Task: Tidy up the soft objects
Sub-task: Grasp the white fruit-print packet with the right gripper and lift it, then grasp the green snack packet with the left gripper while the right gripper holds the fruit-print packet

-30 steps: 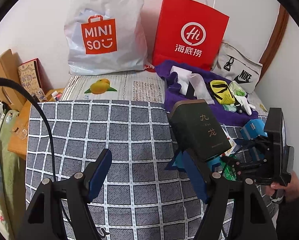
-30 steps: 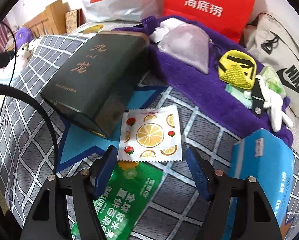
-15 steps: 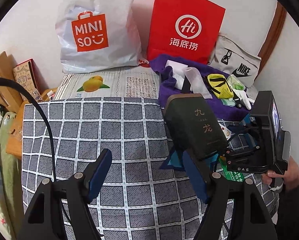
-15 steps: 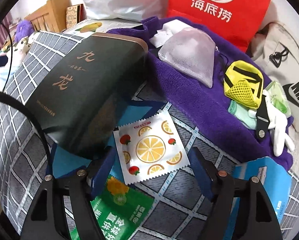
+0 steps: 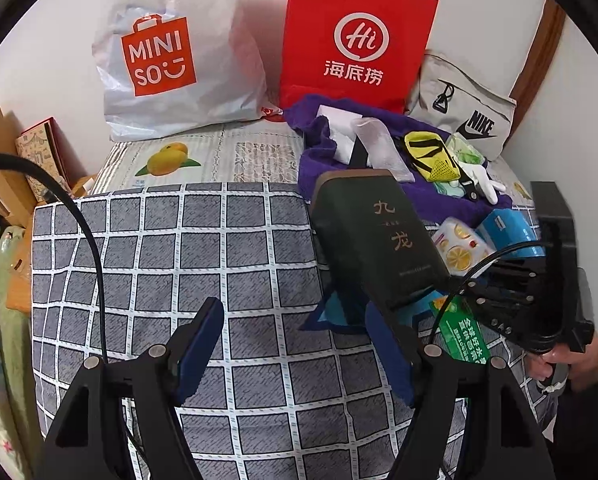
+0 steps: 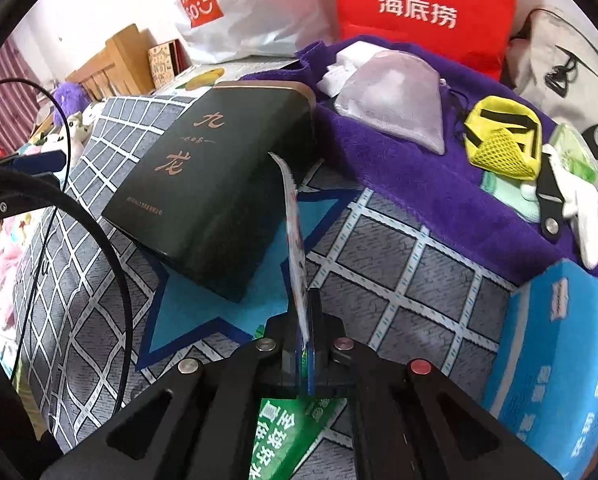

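Note:
My right gripper (image 6: pixel 305 344) is shut on the edge of a white sachet printed with orange slices (image 6: pixel 295 236), which stands on edge above the bed; it also shows in the left wrist view (image 5: pixel 461 244), with the right gripper (image 5: pixel 539 280) beside it. My left gripper (image 5: pixel 295 344) is open and empty above the grey checked sheet (image 5: pixel 179 260). A dark green box (image 6: pixel 215 192) lies next to the sachet on a blue star-shaped mat (image 6: pixel 187 308). A green packet (image 6: pixel 295 432) lies under my right gripper.
A purple towel (image 6: pixel 399 168) carries a translucent pouch (image 6: pixel 395 100), a yellow mesh pouch (image 6: pixel 503 140) and a white glove (image 6: pixel 587 220). A blue tissue pack (image 6: pixel 559 360) is at the right. A red bag (image 5: pixel 355 36), a Miniso bag (image 5: pixel 171 56) and a Nike bag (image 5: pixel 467 120) line the wall.
My right gripper closed on the orange-slice sachet and tipped it up on edge from lying flat. The left gripper stayed open and moved slightly.

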